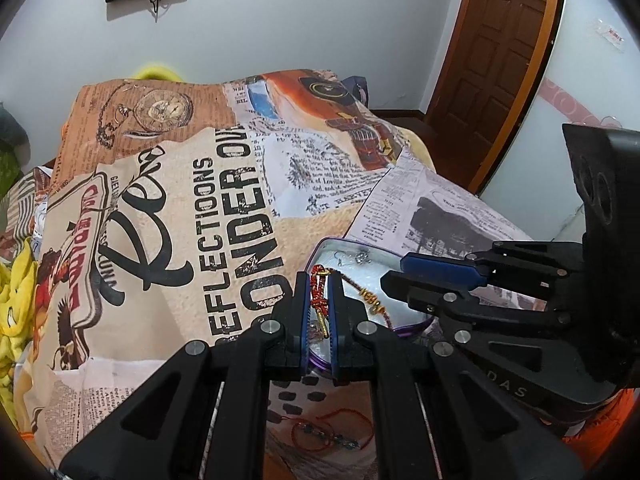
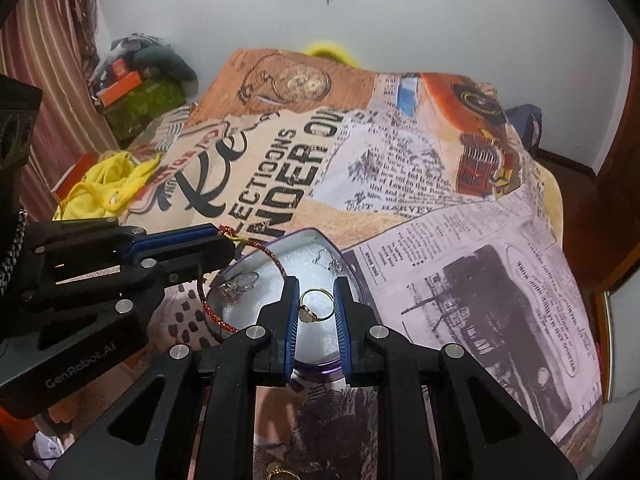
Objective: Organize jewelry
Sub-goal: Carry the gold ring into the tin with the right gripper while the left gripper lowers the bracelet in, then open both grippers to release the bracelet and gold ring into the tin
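A purple-rimmed jewelry tin (image 2: 352, 268) with a white foam lining lies open on the printed bedspread; it also shows in the left wrist view (image 1: 348, 248). My left gripper (image 1: 319, 300) is shut on a red-and-gold braided bracelet (image 1: 320, 292), whose cord (image 2: 208, 304) hangs over the tin's left rim. My right gripper (image 2: 316, 304) is over the tin, its fingers on either side of a gold ring (image 2: 316, 306) with a pale stone. Silver earrings (image 2: 238, 284) and a small silver piece (image 2: 334, 266) lie on the foam.
A red string bracelet with dark beads (image 1: 324, 436) lies on the bedspread near me. The bedspread (image 2: 440, 160) drops off at the right. Yellow cloth (image 2: 104, 188) and boxes (image 2: 136, 92) sit at the left. A wooden door (image 1: 496, 60) stands at the right.
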`<state>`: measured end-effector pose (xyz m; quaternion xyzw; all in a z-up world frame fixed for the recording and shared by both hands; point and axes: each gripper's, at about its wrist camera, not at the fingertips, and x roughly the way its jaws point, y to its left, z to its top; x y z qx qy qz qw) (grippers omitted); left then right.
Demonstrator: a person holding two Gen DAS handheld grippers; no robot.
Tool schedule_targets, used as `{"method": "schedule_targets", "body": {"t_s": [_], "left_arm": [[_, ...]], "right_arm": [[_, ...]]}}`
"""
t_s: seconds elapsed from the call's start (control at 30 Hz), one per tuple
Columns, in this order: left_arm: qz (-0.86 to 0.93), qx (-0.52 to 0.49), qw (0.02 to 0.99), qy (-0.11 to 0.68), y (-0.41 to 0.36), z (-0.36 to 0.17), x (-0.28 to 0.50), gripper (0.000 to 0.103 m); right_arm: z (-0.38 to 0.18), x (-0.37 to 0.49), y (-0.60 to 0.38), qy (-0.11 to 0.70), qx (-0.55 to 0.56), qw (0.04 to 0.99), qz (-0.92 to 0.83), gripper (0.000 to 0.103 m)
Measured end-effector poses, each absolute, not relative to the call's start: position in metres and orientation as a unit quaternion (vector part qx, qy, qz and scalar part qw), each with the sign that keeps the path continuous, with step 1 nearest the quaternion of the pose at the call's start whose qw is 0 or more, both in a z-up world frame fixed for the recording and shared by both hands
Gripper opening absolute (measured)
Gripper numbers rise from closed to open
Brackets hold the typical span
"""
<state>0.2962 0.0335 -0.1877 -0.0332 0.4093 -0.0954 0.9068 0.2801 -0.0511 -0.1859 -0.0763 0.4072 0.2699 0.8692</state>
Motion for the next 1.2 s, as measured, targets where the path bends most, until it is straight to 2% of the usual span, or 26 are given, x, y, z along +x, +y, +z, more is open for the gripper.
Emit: {"method": "schedule_targets", "body": {"t_s": [0.43, 0.63, 0.9, 1.13, 1.2], "left_arm": [[-0.085, -0.025, 0.902, 0.423, 0.036, -0.195, 0.293, 0.007], [-0.089, -0.033, 0.895, 0.437, 0.039, -0.195, 0.289, 0.010], [-0.088, -0.025, 0.899, 0.428, 0.038, -0.182, 0.271, 0.022], [-0.084, -0.022, 0.908, 0.410, 0.039, -0.161, 0.246, 0.025], [-0.082, -0.022, 0.910, 0.406, 0.039, -0.155, 0.238, 0.030]], "right_arm": [[-0.188, 0.279, -0.048, 0.417, -0.088, 0.864, 0.266, 0.016], [-0.182, 0.274, -0.050, 0.411, -0.090, 0.868, 0.265, 0.018], [-0.166, 0.262, -0.053, 0.394, -0.095, 0.877, 0.259, 0.018], [-0.148, 0.241, -0.061, 0.374, -0.095, 0.888, 0.250, 0.018], [-0.144, 0.236, -0.064, 0.371, -0.093, 0.890, 0.249, 0.019]]}}
